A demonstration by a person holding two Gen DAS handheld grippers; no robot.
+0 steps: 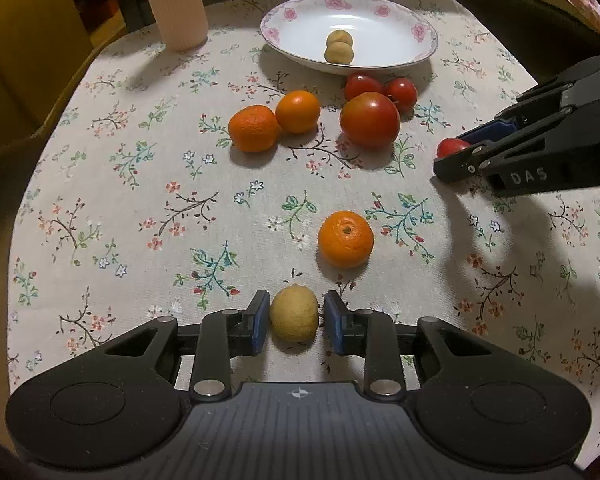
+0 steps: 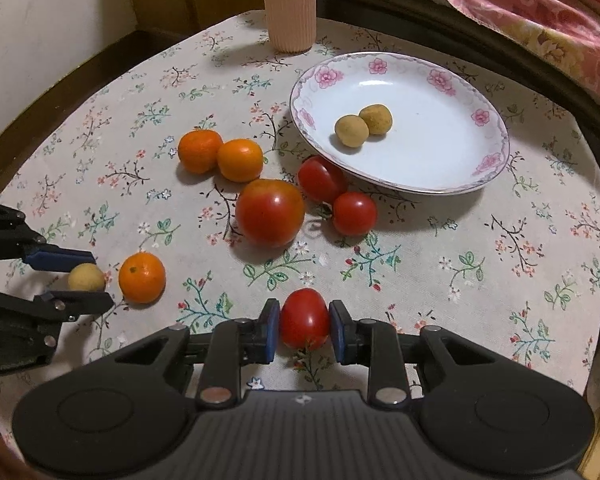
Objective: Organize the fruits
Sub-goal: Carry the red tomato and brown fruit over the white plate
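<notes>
Floral cream tablecloth (image 1: 140, 208), pink-flowered white plate (image 1: 412, 32), orange mandarins (image 1: 345, 239), red tomatoes (image 1: 370, 119).

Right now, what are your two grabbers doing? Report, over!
Left gripper shut on tan fruit. Right gripper shut on small tomato. Plate holds two tan fruits; oranges, tomatoes on the cloth. Lone orange just ahead of left gripper.

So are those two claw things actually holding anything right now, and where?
Yes. The left gripper pinches a small tan fruit by its sides; the right gripper pinches a small tomato likewise.
</notes>
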